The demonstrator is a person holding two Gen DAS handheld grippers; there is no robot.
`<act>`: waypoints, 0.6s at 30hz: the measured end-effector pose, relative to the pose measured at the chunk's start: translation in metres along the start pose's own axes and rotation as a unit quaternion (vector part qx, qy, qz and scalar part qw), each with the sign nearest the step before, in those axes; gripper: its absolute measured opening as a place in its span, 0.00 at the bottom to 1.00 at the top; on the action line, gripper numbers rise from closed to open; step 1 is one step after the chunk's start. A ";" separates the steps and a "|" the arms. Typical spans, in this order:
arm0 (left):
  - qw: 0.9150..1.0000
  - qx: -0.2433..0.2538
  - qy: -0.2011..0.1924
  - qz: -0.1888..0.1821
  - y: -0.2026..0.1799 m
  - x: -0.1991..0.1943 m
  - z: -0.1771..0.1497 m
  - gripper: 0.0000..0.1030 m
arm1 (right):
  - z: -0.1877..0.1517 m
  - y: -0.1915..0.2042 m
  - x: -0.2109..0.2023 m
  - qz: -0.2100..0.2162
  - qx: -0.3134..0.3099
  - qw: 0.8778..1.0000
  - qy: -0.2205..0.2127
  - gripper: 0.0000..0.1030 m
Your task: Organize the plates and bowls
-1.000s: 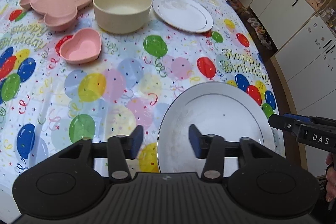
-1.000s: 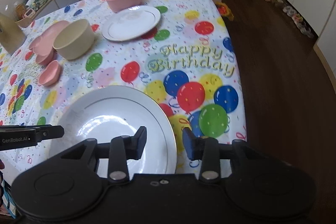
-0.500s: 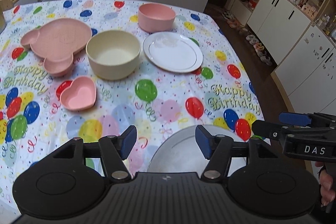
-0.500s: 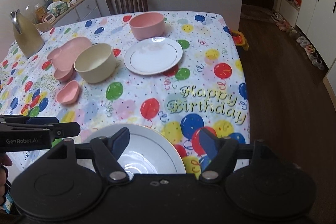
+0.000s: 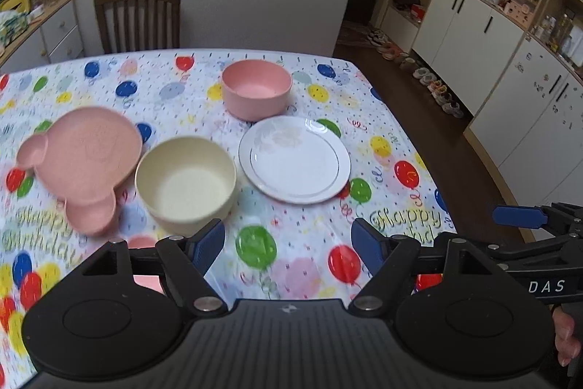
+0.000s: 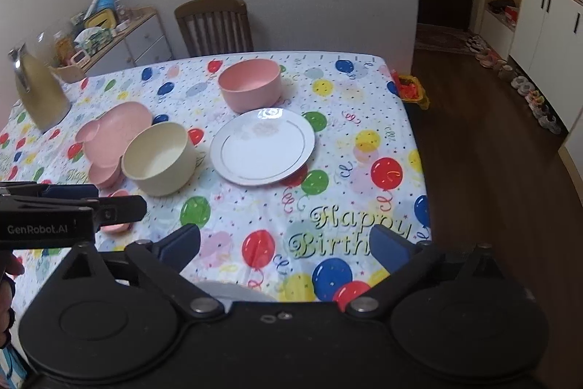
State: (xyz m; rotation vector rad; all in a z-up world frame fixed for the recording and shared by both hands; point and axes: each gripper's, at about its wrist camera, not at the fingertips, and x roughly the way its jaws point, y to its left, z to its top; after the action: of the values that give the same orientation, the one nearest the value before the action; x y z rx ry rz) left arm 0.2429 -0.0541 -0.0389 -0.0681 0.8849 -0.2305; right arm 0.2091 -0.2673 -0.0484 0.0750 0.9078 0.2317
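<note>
Pink bear-shaped divided plate [image 5: 82,154] lies far-left on the surface, cream bowl [image 5: 186,183] beside it, white gold-rimmed plate [image 5: 294,160] far ahead. Left tool [image 5: 288,243] and right tool [image 6: 286,245], jaws just spreading, pinch nothing; right tool seems nearer the white plate.

Toward the table's far edge a pink bowl [image 5: 257,93] stands upright; nearer, a gold-rimmed white plate [image 5: 294,165], cream bowl [image 5: 186,183] and pink bear-shaped plate [image 5: 82,155] stand in a row.

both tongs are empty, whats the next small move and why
Probably send the right tongs forward to the small white plate: both tongs have just been opening with nothing between them, and that plate lies flat, alone and nearest, ready to stack on the big plate.
</note>
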 end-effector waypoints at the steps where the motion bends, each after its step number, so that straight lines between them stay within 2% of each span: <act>1: 1.000 0.010 0.001 -0.004 0.003 0.005 0.008 0.74 | 0.004 0.000 0.003 -0.004 0.006 1.000 0.002 0.97; 6: 0.998 0.047 0.027 -0.026 0.023 0.040 0.049 0.75 | 0.026 -0.003 0.025 -0.035 0.046 0.998 0.019 0.97; 12: 0.995 0.050 0.071 -0.041 0.050 0.094 0.092 0.75 | 0.046 -0.012 0.064 -0.071 0.080 0.993 0.050 0.97; 18: 0.991 0.055 0.111 -0.047 0.067 0.148 0.118 0.75 | 0.061 -0.021 0.105 -0.092 0.112 0.987 0.074 0.96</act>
State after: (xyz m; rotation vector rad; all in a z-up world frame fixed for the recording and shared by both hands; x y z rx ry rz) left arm 0.4354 -0.0267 -0.0869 0.0186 1.0899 -0.3786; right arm 0.3231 -0.2619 -0.0954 0.1829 1.0796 -0.0372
